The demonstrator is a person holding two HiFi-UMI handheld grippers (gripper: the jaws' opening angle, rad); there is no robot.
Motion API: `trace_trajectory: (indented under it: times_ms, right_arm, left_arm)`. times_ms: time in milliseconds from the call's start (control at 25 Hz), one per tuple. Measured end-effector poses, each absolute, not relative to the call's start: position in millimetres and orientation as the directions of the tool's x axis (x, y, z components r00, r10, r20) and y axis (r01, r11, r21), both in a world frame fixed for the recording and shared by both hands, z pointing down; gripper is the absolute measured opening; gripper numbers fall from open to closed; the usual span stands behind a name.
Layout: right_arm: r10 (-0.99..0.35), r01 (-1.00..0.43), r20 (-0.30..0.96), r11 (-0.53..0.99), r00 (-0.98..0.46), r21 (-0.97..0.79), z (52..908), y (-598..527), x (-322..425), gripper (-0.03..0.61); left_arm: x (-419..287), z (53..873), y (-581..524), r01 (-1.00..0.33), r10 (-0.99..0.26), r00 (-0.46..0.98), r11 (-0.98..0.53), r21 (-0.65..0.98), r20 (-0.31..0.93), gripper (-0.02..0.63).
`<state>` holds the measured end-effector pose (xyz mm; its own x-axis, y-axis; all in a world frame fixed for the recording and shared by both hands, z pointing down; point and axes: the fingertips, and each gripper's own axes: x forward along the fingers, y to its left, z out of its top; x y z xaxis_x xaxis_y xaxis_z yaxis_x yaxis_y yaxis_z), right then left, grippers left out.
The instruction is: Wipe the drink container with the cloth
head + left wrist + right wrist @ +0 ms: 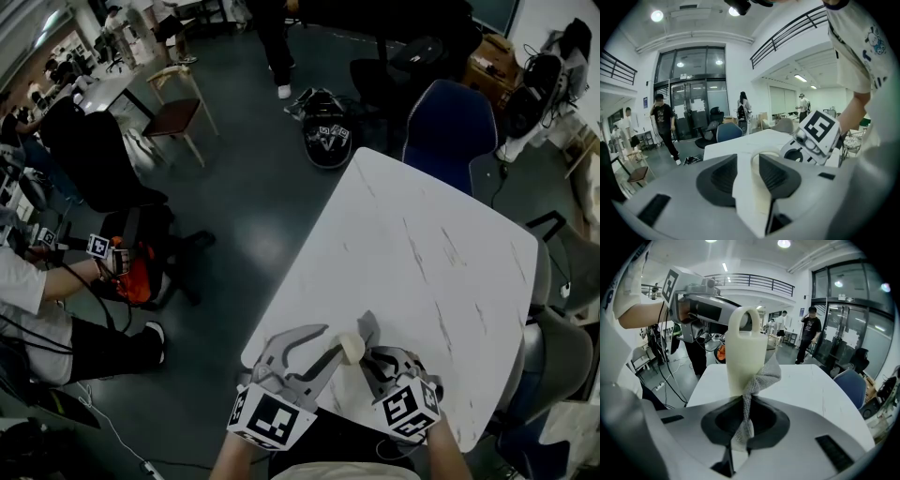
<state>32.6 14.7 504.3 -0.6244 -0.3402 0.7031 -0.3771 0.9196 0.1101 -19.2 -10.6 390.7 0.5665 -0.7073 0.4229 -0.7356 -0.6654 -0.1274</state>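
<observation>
I'm in an open lab-style office hall. Tall glass doors [689, 112], mezzanine railing [787, 33], ceiling strip lights [802, 78], office chairs [448, 122] round a white table [422, 234], seated person [37, 309] holding another marker-cube rig [98, 247].

My left gripper [328, 342] at 7 o'clock, fingers on cream drink container [350, 349] at white desk [422, 244] edge; right gripper [373, 361] at 5 o'clock pinches grey cloth [367, 328] against it.
</observation>
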Motion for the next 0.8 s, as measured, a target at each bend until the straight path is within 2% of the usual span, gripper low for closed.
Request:
trace_trajectory:
  times_ms: [160, 520, 600, 720, 800]
  right_arm:
    - [-0.342, -0.383, 0.701, 0.918, -0.625, 0.106, 504, 15, 33, 0.032]
    - [-0.342, -0.391, 0.697, 0.916, -0.630, 0.096, 504, 14, 31, 0.032]
    - [-0.341, -0.391, 0.696, 0.916, -0.632, 0.094, 503, 14, 30, 0.032]
    - [-0.340, -0.393, 0.695, 0.915, -0.633, 0.090, 500, 13, 29, 0.032]
    - [-0.341, -0.395, 0.694, 0.914, -0.634, 0.088, 501, 13, 30, 0.032]
  left_arm:
    - [-28, 375, -13, -0.780, -0.756, 0.552, -0.617, -0.103, 0.353, 0.135]
    - [-26, 361, 2, -0.847, -0.814, 0.531, -0.509, 0.151, 0.236, 0.137]
    - [-16, 368, 6, -0.845, -0.799, 0.535, -0.516, 0.142, 0.276, 0.167]
    - [-3, 380, 6, -0.855, -0.790, 0.509, -0.509, 0.096, 0.341, 0.278]
    - [3, 387, 5, -0.862, -0.794, 0.497, -0.497, 0.095, 0.350, 0.292]
